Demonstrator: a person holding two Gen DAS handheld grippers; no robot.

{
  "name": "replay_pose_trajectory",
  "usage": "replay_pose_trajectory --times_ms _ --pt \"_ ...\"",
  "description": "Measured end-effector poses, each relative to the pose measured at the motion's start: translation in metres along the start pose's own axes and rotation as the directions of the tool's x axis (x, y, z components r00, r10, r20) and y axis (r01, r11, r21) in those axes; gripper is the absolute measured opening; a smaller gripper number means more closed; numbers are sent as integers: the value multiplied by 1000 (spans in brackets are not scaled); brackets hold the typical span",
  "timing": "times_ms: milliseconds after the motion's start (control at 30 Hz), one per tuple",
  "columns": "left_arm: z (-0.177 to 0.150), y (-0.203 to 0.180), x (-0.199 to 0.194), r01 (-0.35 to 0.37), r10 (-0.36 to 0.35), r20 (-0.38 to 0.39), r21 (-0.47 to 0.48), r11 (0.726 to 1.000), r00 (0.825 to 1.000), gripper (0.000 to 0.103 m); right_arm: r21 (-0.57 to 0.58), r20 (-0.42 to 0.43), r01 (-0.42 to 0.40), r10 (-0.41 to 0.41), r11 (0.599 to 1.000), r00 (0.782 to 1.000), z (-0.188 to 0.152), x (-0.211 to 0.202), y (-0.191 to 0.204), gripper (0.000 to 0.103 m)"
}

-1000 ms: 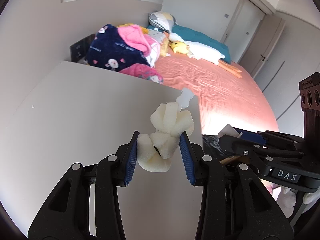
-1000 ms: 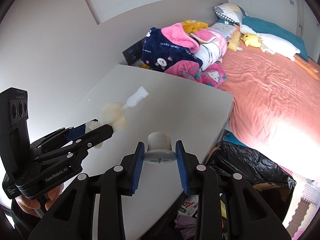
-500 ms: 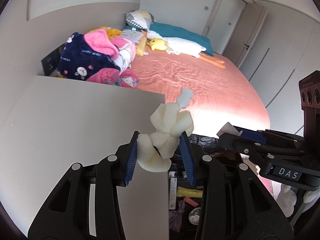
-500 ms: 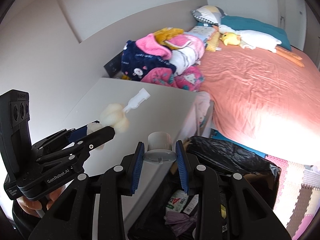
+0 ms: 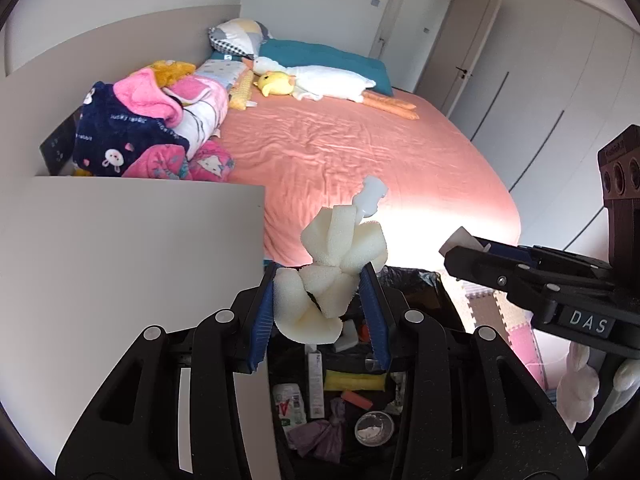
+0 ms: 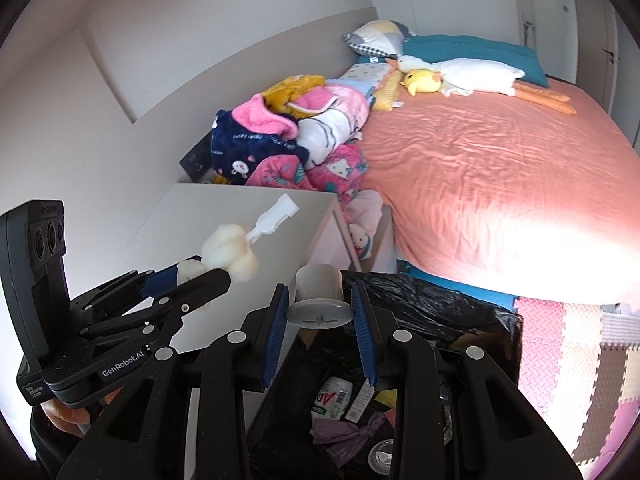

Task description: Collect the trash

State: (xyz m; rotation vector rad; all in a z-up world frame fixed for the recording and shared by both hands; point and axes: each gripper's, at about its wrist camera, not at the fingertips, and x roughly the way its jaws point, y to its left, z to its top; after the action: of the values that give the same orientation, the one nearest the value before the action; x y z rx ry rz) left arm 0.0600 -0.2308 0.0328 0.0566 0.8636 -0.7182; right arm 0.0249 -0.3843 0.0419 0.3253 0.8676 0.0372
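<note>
My left gripper [image 5: 320,312] is shut on a cream sponge brush [image 5: 336,264] with a white plastic handle [image 5: 370,196], held above the black-lined trash bin [image 5: 424,280]. It also shows in the right wrist view [image 6: 230,248]. My right gripper [image 6: 320,312] is shut on a grey plastic cap [image 6: 319,300], held over the same bin [image 6: 460,312]. The bin holds bottles, wrappers and a purple bag [image 6: 352,432].
A white bedside table [image 5: 120,248] stands left of the bin. A bed with a salmon sheet [image 5: 360,152] lies beyond, with piled blankets [image 5: 152,132] and plush toys. Foam floor mats [image 6: 568,344] lie right of the bin.
Both grippers have moved right, off the white table and over the open trash bin, still holding the sponge brush and the cap.
</note>
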Motion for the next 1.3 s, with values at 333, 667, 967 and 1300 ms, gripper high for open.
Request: replay_pose_trajectory --times_ms 333,667,967,1300 --pt "-1 -25 14 96 -95 -64 18 995 993 56 75 31 9 -12 997 999 -9 -27 -32 34" --pt "1 -28 21 107 -111 -95 -45 993 989 97 106 115 37 -49 994 992 -14 -64 -47 75" --pt "1 -31 15 101 -103 -84 -28 995 991 97 111 117 43 -56 993 992 -19 -69 -50 75" --pt "1 -32 12 75 -76 -68 -25 997 995 97 102 117 49 -61 994 991 -20 -69 -46 75"
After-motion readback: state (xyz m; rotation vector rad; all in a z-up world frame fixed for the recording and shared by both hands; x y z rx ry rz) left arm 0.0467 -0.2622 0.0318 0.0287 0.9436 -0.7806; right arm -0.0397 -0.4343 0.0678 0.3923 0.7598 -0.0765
